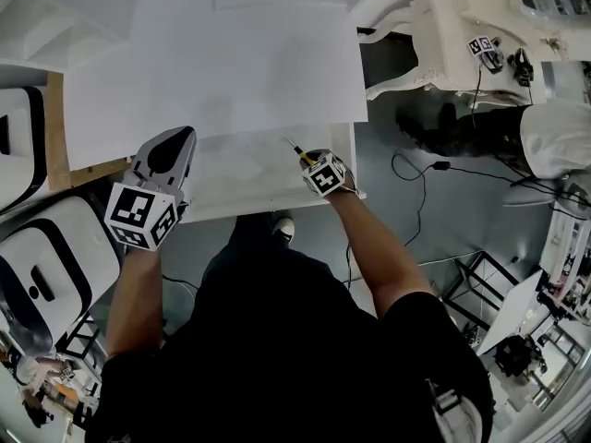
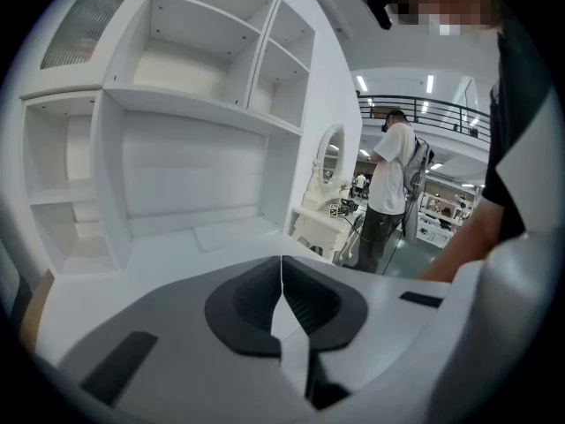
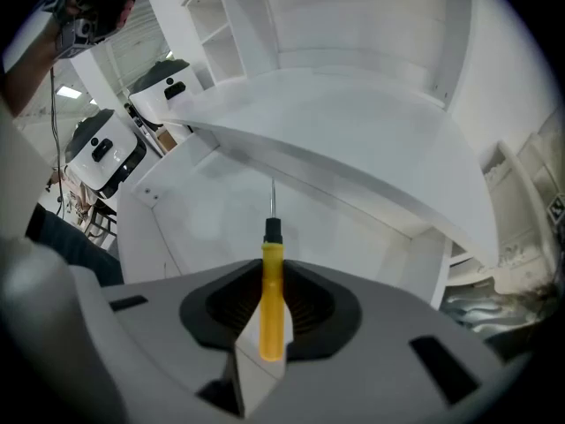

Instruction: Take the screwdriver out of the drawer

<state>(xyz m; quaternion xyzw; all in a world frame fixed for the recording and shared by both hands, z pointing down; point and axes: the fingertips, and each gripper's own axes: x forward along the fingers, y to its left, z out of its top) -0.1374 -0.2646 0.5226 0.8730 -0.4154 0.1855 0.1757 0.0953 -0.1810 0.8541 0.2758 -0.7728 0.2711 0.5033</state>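
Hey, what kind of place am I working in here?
Probably a large indoor hall used as a test or recording space, not a home: a white shelved desk, an ornate mirrored vanity, loose cables on the floor, a railed mezzanine.

We are in a large open test hall furnished like a home: a white wooden shelved desk unit (image 2: 177, 104) near us, an ornate white dressing table (image 1: 452, 44) far right, black cables (image 1: 441, 165) across grey floor (image 1: 388, 220), and a railed mezzanine (image 2: 441, 109).
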